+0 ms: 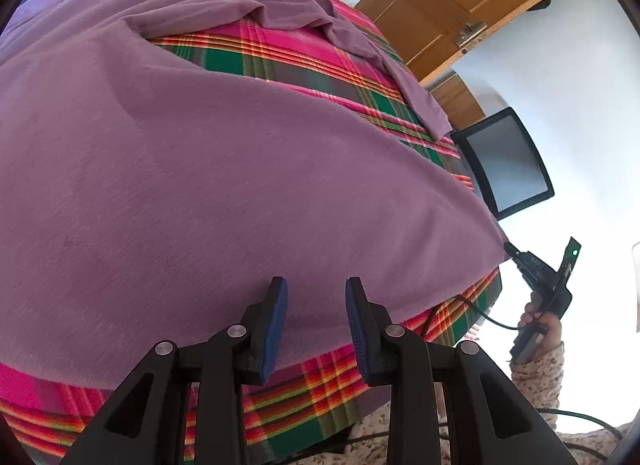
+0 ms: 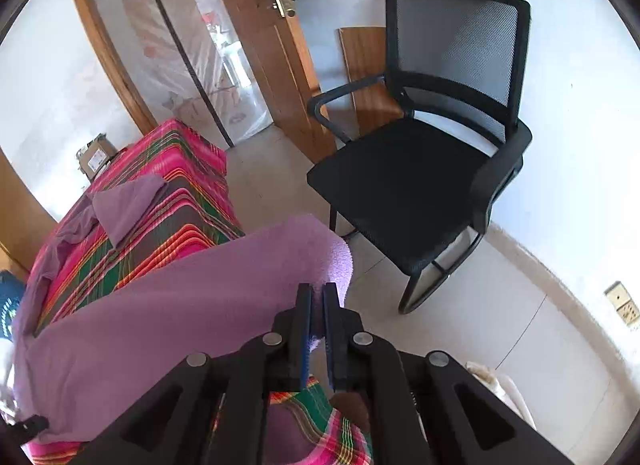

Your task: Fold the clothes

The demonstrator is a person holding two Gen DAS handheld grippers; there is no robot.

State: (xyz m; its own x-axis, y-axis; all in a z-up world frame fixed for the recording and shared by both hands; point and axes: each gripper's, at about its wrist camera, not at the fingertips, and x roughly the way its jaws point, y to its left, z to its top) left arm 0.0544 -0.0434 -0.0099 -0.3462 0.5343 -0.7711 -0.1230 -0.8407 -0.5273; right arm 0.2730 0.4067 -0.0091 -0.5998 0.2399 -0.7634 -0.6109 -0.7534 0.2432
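- The right gripper (image 2: 316, 289) is clamped narrowly on a corner of a purple garment (image 1: 192, 169), the fabric bunched between its blue pads (image 2: 306, 329).
- The left gripper (image 1: 316, 285) hovers above the garment's near hem, its jaws partly apart with nothing between them; whether the tips touch the cloth cannot be told.
- In the left wrist view, the person's hand (image 1: 540, 323) in a floral sleeve (image 1: 540, 373) grips the right tool at the garment's right corner, out past the bed's edge.
- The garment lies spread across a bed covered in a pink, green and orange plaid blanket (image 1: 280, 61), one sleeve (image 1: 372, 53) trailing in folds towards the far right edge.
- Beside the bed, pale tiled floor (image 2: 472, 313) lies open; a black mesh-backed office chair (image 2: 432, 153) stands near, a wooden door (image 2: 276, 45) beyond it.
- The garment looks soft, matte and faintly fleecy at the pinched corner.
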